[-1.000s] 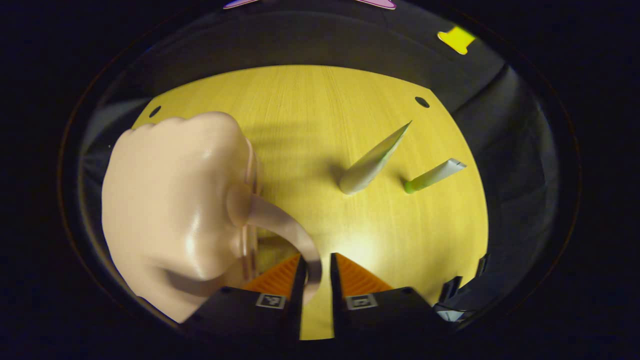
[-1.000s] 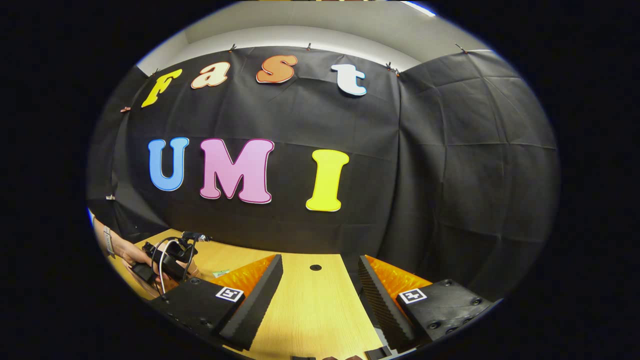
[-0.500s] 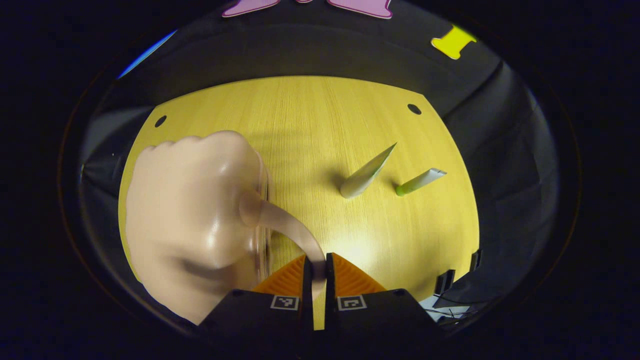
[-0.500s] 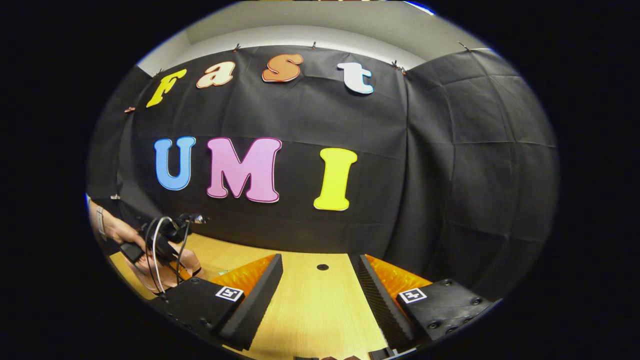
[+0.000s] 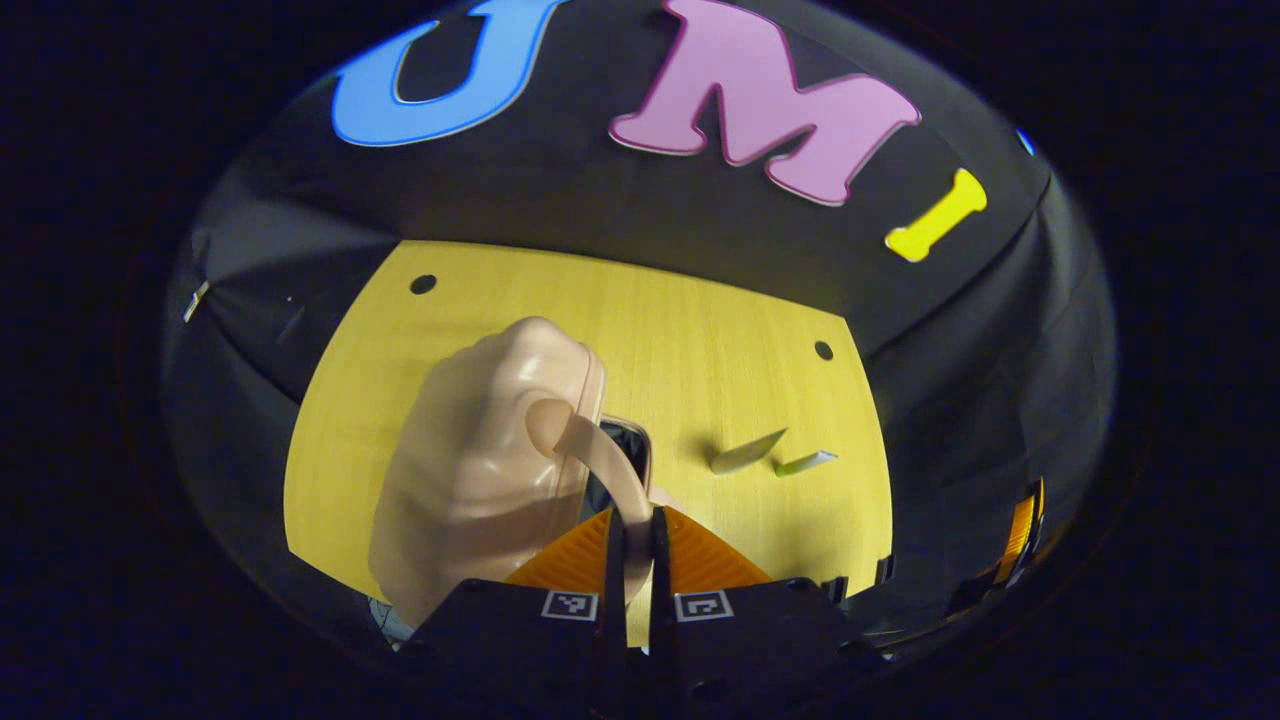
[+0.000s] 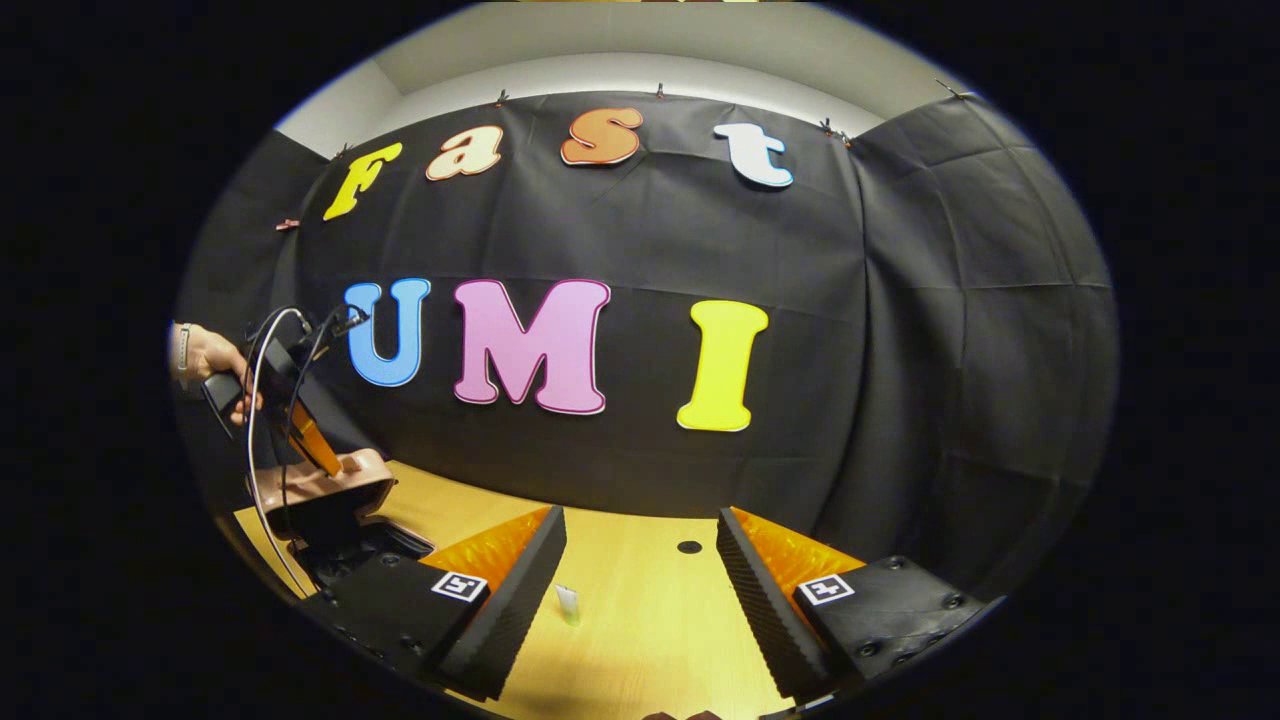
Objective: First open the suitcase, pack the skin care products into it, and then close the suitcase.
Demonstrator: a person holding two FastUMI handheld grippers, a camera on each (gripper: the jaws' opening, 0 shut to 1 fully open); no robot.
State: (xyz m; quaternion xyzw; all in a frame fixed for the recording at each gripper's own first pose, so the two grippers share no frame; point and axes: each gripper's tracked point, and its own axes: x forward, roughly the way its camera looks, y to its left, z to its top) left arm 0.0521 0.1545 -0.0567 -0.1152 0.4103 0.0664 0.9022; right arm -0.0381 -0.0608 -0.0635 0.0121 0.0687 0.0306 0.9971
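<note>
The counter (image 5: pixel 700 330) is pale wood against the booth's black cloth wall, and the biggest thing on it is the pink suitcase (image 5: pixel 480 470), its lid tilted up off the base so a dark gap shows at the hinge side. The left gripper view looks down on the lid's rounded shell and the curved handle (image 5: pixel 600 465), with the left claw (image 5: pixel 632 530) clamped on that handle. The right gripper view takes the case from the side, well off to its left (image 6: pixel 320 490), with a hand (image 6: pixel 205 360) holding the left claw (image 6: pixel 318 450) above the raised lid. The right claw (image 6: pixel 640 570) stands wide apart over bare counter, holding nothing. Two small tubes (image 5: pixel 745 452) (image 5: pixel 805 462) lie side by side beyond the case; one tube (image 6: pixel 567 603) shows between the right claw's fingers.
</note>
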